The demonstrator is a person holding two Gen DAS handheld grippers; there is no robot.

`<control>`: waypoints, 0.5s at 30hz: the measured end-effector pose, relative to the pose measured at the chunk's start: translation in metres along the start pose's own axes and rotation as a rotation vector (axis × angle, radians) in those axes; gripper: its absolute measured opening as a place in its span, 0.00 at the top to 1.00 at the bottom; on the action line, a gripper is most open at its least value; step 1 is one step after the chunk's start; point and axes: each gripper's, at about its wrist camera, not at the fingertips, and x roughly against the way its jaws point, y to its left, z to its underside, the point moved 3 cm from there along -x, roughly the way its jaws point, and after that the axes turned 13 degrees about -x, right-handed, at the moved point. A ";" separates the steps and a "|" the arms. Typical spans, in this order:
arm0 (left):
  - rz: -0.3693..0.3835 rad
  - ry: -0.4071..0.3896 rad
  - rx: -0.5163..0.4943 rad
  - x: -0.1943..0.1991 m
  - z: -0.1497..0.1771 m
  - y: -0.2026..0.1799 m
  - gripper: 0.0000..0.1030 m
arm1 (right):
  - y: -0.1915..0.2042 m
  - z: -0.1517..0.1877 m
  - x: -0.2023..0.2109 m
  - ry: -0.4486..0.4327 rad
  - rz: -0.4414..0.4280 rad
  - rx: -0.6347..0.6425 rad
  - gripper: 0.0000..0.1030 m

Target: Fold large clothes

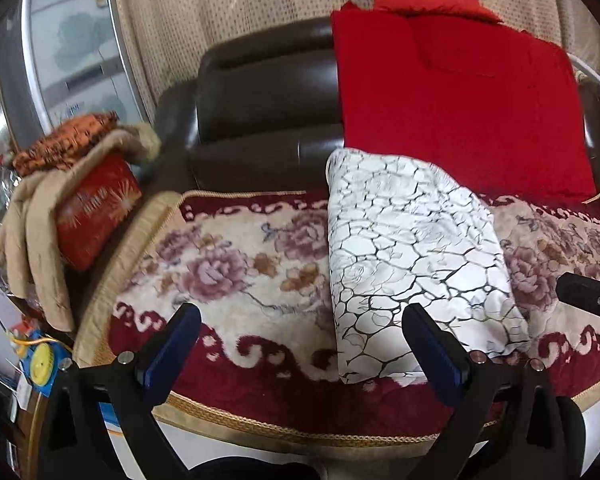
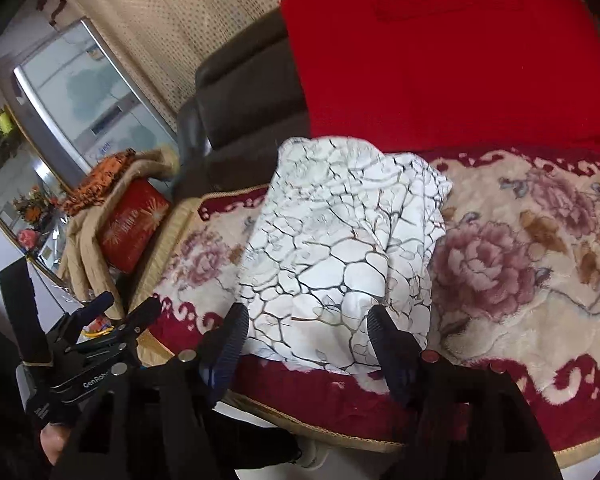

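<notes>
A white garment with a dark crackle pattern [image 1: 412,256] lies folded into a long bundle on the floral sofa cover [image 1: 228,264]. It also shows in the right wrist view [image 2: 340,248]. My left gripper [image 1: 300,328] is open and empty, just in front of the garment's near left edge. My right gripper [image 2: 308,328] is open, its jaws on either side of the garment's near end, holding nothing. The left gripper also shows at the lower left of the right wrist view [image 2: 116,320]. A tip of the right gripper shows at the right edge of the left wrist view [image 1: 588,296].
A red cushion [image 1: 460,104] leans on the dark leather sofa back [image 1: 260,96]. A beige cloth and a red box [image 1: 96,208] sit on the left armrest. The sofa cover's front edge [image 1: 300,428] is close below the grippers. A window [image 2: 80,96] is at the left.
</notes>
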 end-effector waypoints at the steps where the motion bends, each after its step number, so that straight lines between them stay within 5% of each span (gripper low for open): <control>1: -0.009 -0.009 -0.004 0.007 -0.001 0.001 0.02 | 0.002 0.001 0.002 -0.006 0.001 0.004 0.36; 15: -0.083 -0.094 -0.004 0.075 -0.008 0.010 0.02 | 0.032 0.013 0.060 -0.093 -0.010 0.061 0.36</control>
